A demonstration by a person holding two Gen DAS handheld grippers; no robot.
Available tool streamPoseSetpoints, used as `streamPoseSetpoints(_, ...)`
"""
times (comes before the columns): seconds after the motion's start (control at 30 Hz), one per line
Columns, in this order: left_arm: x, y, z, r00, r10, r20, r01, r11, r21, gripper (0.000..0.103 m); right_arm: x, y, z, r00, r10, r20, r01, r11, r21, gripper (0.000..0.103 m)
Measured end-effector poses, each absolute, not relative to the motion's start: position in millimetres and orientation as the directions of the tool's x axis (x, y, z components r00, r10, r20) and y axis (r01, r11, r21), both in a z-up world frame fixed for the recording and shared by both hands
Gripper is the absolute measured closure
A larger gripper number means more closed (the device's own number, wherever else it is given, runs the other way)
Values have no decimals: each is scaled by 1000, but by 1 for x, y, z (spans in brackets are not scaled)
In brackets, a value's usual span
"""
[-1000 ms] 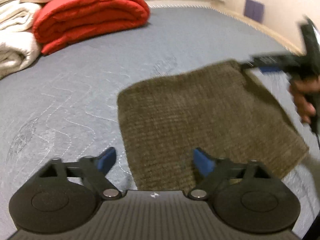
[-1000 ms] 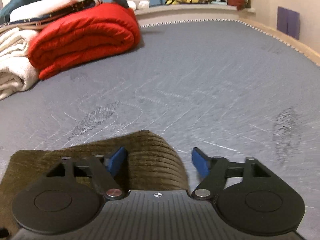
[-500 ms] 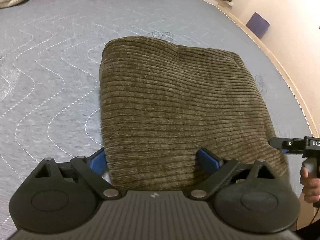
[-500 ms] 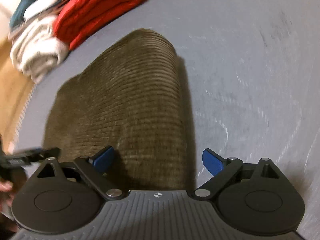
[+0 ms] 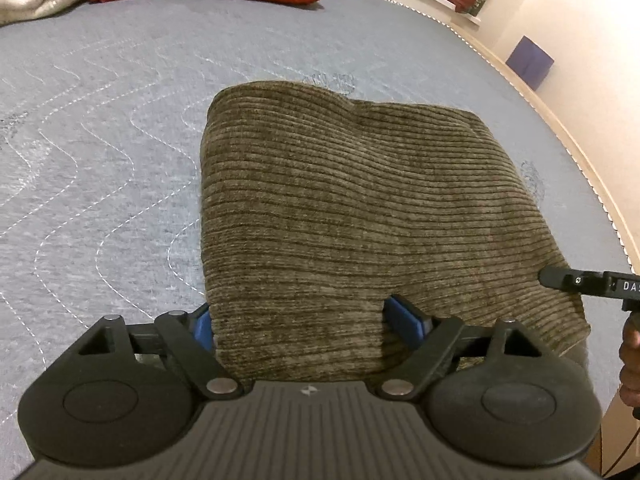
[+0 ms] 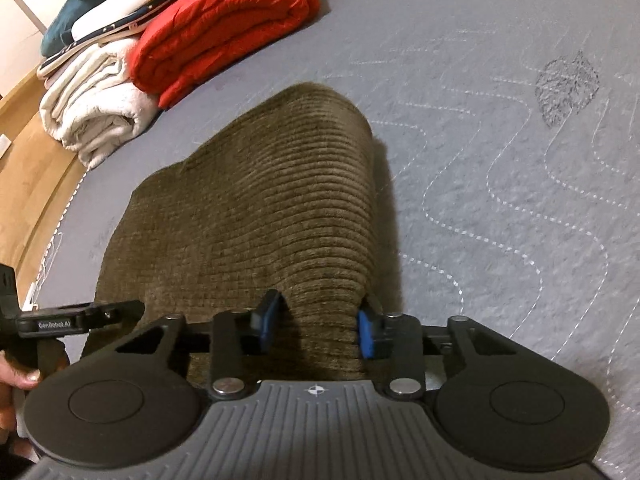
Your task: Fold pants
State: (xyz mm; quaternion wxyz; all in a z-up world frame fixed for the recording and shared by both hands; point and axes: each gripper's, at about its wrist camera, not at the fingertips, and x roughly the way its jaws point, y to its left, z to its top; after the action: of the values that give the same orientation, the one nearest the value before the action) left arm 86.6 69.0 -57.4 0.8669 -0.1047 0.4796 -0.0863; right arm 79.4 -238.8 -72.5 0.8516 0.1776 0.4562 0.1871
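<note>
1. The pants (image 5: pixel 360 216), olive corduroy already folded to a thick rectangle, are seen lying on a grey quilted bed (image 5: pixel 100 140); in the left wrist view they fill the centre, with the near edge at 6 o'clock under the camera.

2. The left claw (image 5: pixel 310 322) is held wide open, straddling the near left corner of the pants; its jaws have just been closing a little, cloth lies between them, and no pinch on it can be made out.

3. The right claw (image 6: pixel 316 322) has just been closing, and its blue pads are seen pressed against a raised ridge of the pants' near right edge, so the fabric appears gripped.

4. Both claws are placed on the same near edge, apparently so that it can be lifted evenly and carried toward 12 o'clock for a further fold.

5. The cloth looks thick and springy; a one-sided grip would likely let the left corner sag, so a firm pinch by the left claw is judged to be needed first.

6. A red quilt (image 6: pixel 224 28) and a white blanket (image 6: pixel 96 112) are stacked at 10 o'clock in the right wrist view, well apart from the pants.
</note>
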Motion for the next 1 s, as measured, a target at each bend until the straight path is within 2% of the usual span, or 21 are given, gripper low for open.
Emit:
streamPoseSetpoints(0.23,86,69,-53,529,-222,-819,53,972,-230,15,82,-239,-69,519,453,-725,-192,888,418,67)
streamPoseSetpoints(0.33,80,66,-41,567,-153,-809,38,986,-160,14,78,-231,-62,530,412,-741,-226,911,345,54)
streamPoseSetpoints(0.4,70,60,-22,644,-69,-762,43,998,-54,12,71,-220,-49,577,338,-743,-250,940,233,37)
streamPoseSetpoints(0.43,64,57,-12,683,-41,-729,44,999,-15,10,66,-217,-41,606,314,-731,-261,947,190,33)
streamPoseSetpoints(0.5,46,52,14,773,23,-634,16,998,57,6,54,-213,-20,668,292,-684,-274,952,138,23)
streamPoseSetpoints(0.53,37,50,26,804,48,-592,-2,997,78,6,49,-211,-9,693,286,-662,-274,954,125,21)
streamPoseSetpoints(0.63,11,50,62,856,61,-513,-34,997,62,0,24,-203,35,779,277,-562,-268,958,101,10)
streamPoseSetpoints(0.7,2,52,80,855,60,-515,-53,998,29,0,6,-201,66,825,266,-498,-235,964,126,2)
streamPoseSetpoints(0.77,-8,52,93,849,49,-527,-61,998,-6,0,-8,-204,88,840,247,-483,-185,967,174,1)
streamPoseSetpoints(0.9,-27,41,90,797,32,-603,-41,999,-1,0,-27,-212,93,802,253,-540,-122,956,267,1)
streamPoseSetpoints(1.0,-41,36,61,770,36,-637,-65,998,-22,0,-33,-208,64,776,227,-588,-106,967,233,1)
